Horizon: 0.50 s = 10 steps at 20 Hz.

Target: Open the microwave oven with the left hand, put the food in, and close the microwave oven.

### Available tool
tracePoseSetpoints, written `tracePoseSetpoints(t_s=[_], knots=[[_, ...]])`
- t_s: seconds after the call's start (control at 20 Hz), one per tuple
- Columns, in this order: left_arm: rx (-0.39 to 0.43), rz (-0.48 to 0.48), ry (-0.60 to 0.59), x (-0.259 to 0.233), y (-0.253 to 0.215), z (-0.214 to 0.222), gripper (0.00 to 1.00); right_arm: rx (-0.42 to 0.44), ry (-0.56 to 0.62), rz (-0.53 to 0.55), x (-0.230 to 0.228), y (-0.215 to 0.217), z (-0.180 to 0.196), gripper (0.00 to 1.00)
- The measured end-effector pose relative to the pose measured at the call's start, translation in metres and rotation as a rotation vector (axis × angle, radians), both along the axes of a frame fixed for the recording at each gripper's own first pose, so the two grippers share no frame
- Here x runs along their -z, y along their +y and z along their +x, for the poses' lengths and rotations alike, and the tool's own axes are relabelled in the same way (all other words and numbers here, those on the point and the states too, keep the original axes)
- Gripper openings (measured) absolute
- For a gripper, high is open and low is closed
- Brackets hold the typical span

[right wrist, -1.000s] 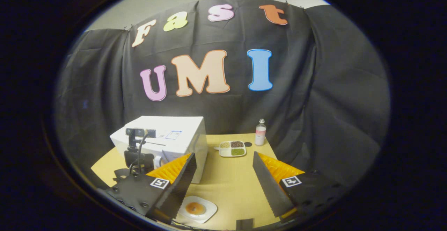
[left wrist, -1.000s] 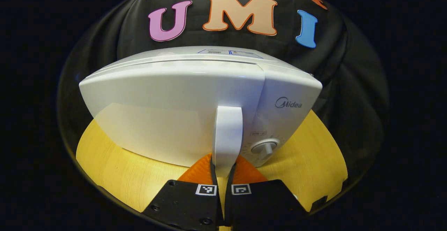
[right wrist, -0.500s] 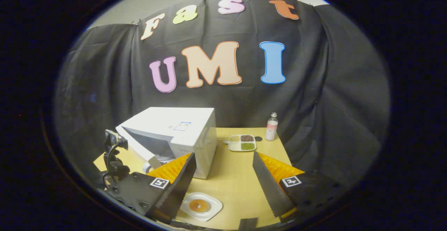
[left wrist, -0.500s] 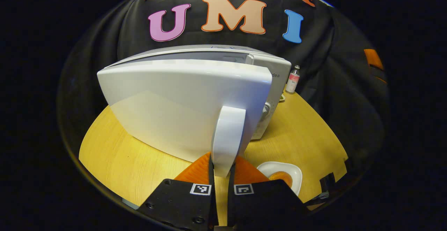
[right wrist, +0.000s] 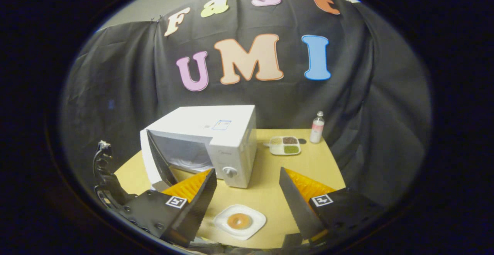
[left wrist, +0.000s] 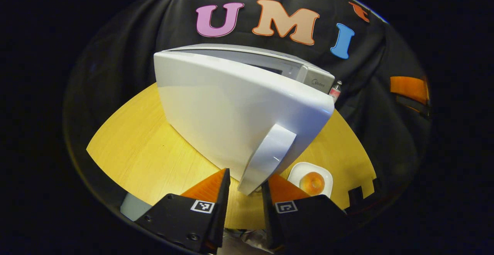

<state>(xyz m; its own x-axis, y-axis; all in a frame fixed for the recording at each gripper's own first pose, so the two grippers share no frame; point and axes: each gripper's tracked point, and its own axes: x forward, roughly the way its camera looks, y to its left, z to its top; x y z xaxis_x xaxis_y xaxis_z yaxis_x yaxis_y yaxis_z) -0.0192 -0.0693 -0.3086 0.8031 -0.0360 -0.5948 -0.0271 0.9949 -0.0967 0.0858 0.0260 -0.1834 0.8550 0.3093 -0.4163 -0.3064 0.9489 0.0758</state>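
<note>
Since a second ago, when the left hand-held gripper [left wrist: 245,187] was pinching the door handle [left wrist: 268,158] with the microwave [right wrist: 216,141] shut, two things have changed: the door [left wrist: 231,112] has swung well out on its left hinge, and the fingers have spread, so the handle's lower end now sits in the gap between them with daylight on either side. In the right gripper view the cavity [right wrist: 185,154] is exposed and the door stands edge-on at its left. I judge the opening step as good as done; what remains is to let go of the handle fully, bring the food in, and shut the door.

Moving right across the worktop [right wrist: 270,178], the food, a round browned piece like a doughnut [right wrist: 239,221], lies on a white plate [right wrist: 255,223] near the front edge, in front of the microwave and clear of the door's swing. The right hand-held gripper [right wrist: 247,205] hangs above it with its fingers wide apart, holding nothing, so it looks placed for the pick-up. Farther right and back stand a divided white tray [right wrist: 285,146] with three fillings and a small clear bottle [right wrist: 317,127] with a pale label.

As for writing: the control panel carries the brand "Midea" [left wrist: 318,82], small but legible in the left gripper view. A sticker [right wrist: 220,124] on the microwave's top and the bottle's label are too small to read. Each gripper finger bears a square black-and-white marker [left wrist: 203,206].
</note>
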Motion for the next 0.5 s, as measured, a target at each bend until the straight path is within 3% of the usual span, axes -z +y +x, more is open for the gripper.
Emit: tracePoseSetpoints(t_s=[0.1,0.25,0.3,0.35,0.5], knots=[[-0.017,0.016,-0.004,-0.004,0.019,-0.012,0.53,-0.009,0.034,0.029,0.007,0.014,-0.006,0.96],[-0.054,0.002,0.005,-0.009,0.044,-0.028,0.82,-0.005,0.067,0.046,0.017,0.027,-0.009,1.00],[-0.059,-0.003,0.003,-0.010,0.049,-0.033,0.86,-0.005,0.072,0.044,0.020,0.031,-0.010,0.92],[-0.061,-0.001,-0.002,-0.014,0.056,-0.038,0.91,-0.006,0.074,0.038,0.023,0.036,-0.010,0.92],[-0.073,0.017,-0.005,-0.021,0.078,-0.054,0.91,-0.005,0.087,0.018,0.034,0.050,-0.011,0.92]])
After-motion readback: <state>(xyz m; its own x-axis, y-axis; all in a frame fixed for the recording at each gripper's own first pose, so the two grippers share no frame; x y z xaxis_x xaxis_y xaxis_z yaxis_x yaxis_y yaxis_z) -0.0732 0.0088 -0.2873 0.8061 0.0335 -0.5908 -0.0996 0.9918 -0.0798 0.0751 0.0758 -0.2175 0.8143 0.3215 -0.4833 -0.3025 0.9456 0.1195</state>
